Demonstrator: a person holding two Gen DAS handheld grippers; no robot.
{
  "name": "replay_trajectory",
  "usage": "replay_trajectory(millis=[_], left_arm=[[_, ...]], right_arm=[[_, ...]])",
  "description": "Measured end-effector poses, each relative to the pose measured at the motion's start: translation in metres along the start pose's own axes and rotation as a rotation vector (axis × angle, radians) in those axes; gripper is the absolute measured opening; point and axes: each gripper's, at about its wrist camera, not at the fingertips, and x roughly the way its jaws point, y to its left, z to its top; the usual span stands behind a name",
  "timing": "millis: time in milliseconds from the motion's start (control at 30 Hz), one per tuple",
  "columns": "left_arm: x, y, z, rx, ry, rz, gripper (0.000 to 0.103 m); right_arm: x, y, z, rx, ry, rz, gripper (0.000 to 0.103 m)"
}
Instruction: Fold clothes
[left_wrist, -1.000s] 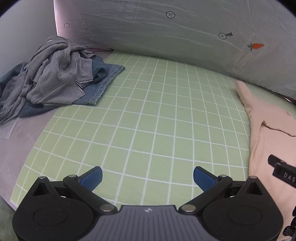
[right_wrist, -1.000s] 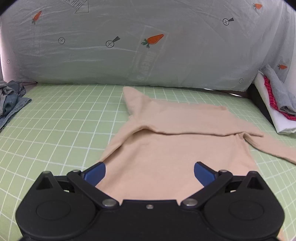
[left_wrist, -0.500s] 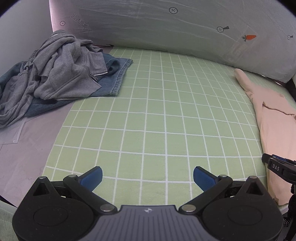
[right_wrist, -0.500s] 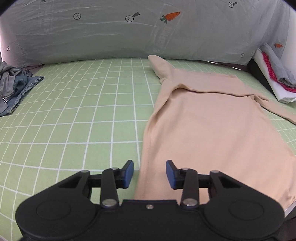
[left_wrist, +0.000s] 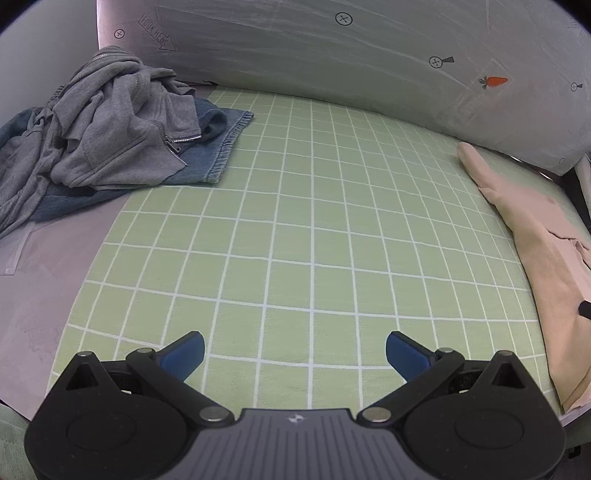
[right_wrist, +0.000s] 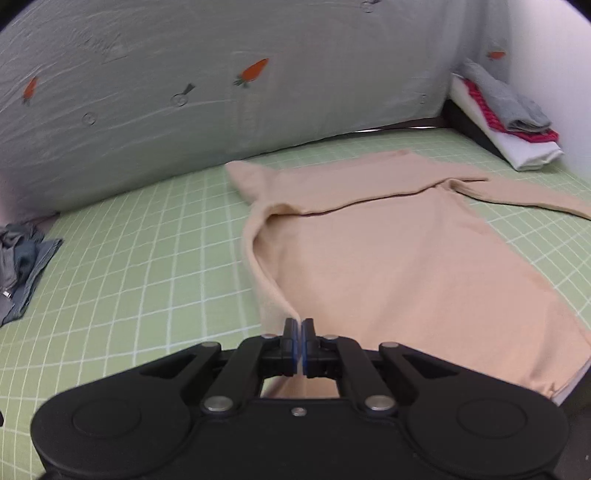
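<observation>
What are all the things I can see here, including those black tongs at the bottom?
Beige top: one, spread flat on the mat, near edge pinched.
Grey zip hoodie: one, crumpled, far left, on top of the denim.
Blue denim garment: one, under the hoodie.
Folded stack: grey, red and white pieces, far right corner.
Checked mat: one, green with white lines.
Carrot-print sheet: one, pale grey, behind the mat.
Left tongs: black, blue pads, open over bare mat.
Right tongs: black, shut on the beige top's edge.

text: "LOOK HERE" with arrow | on: grey backdrop sheet (left_wrist: 369, 66) | other print: illegible
</observation>
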Motion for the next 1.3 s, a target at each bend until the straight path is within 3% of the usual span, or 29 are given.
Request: replay_trajectory(millis=[233,367,467,633,800,967,1100,1300], left_arm=[[0.005,-0.024,0.004,0.046,-0.002,-0.024,0.103],[0.007,-0.035,0.005,0.060,0.000,-0.022,0.103],[0.007,-0.042,0.005,0.055,0.000,-0.015,0.103],[0.012,-0.058,0.008,0.049,0.006,-0.008,0.103],[0.020,-0.102,0.009,0.099,0.018,-0.026,0.103],[0.033,-0.166,0.016,0.090,0.003,-0.024,0.103],[0.047,-0.223,0.017,0.138,-0.002,0.007,0.103],[0.081,-0.276,0.030,0.073,-0.006,0.066,0.103]], right_arm=[[0.030,-0.054,-0.005,-0.005,0.070,-0.097,0.003],[0.030,-0.056,-0.009,-0.017,0.089,-0.100,0.007],[0.024,-0.058,-0.013,-0.024,0.090,-0.105,0.019],[0.025,-0.062,-0.019,-0.071,0.107,-0.100,0.021],[0.019,-0.082,-0.009,-0.042,0.100,-0.074,0.032],[0.016,-0.121,0.016,0.003,0.100,-0.020,0.035],[0.015,-0.163,0.045,0.004,0.079,0.014,0.048],[0.045,-0.219,0.078,-0.053,0.101,0.035,0.048]])
